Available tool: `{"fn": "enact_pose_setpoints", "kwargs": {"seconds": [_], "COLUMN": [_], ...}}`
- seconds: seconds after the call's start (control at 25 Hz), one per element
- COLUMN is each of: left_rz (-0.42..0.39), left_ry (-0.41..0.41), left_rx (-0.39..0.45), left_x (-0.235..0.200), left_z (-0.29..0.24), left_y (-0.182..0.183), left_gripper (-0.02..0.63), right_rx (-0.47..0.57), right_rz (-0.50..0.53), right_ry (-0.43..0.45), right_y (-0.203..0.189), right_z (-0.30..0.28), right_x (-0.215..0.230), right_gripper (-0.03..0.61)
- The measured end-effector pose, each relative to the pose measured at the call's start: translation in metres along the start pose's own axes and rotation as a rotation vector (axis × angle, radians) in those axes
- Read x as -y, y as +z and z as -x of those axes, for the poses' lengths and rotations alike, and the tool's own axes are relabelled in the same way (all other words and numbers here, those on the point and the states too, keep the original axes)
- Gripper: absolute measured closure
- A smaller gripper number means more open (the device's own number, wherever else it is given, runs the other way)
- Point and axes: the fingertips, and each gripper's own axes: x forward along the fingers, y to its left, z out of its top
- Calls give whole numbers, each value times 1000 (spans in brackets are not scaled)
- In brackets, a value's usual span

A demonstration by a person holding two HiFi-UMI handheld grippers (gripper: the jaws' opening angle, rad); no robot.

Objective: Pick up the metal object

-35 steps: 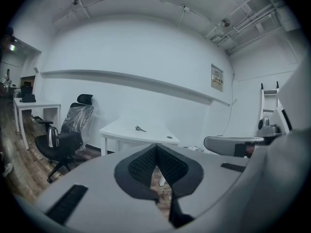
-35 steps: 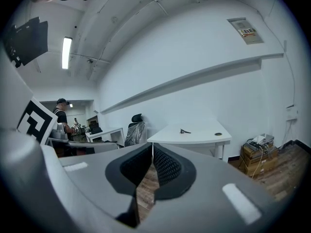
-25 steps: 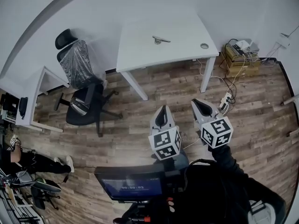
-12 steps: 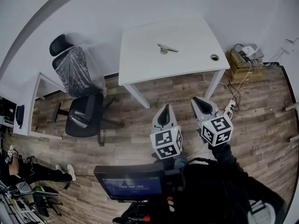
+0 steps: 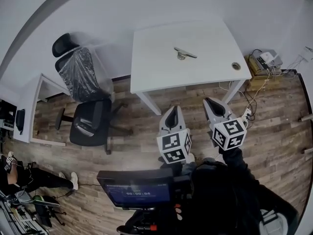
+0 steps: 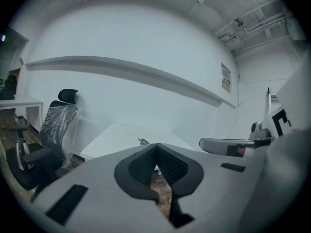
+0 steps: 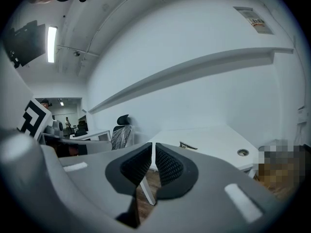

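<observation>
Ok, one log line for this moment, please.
phase: pre-grasp | left gripper: shut, empty | right gripper: shut, empty | metal object: on white table, untouched, beyond both grippers

A plastic-wrapped black office chair (image 5: 80, 82) stands left of the white table (image 5: 156, 65), both on the wood floor (image 5: 132, 146).

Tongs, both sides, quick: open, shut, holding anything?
Left tongs: shut, nothing between the pads.
Right tongs: shut, empty; the metal object lies on the table.
</observation>
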Motion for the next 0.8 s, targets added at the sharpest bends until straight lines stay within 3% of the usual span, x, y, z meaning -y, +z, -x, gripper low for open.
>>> {"fn": "enact_pose_setpoints", "kwargs": {"seconds": [0.44,0.8], "left_rz": [49,41], "left_ry": [-23,11], "left_rx": [-7,1], "left_x": [-14,-25], "left_z": [-29,-98], "left_y": [2,27], "left_gripper": [614,614], "right_rx": [-45,-50], "right_rz": [10,10], "right_ry": [1,12], "right_y": [-4,15], "right_z": [-32,-89], "right_x": [7,54], "right_gripper": [577,577]}}
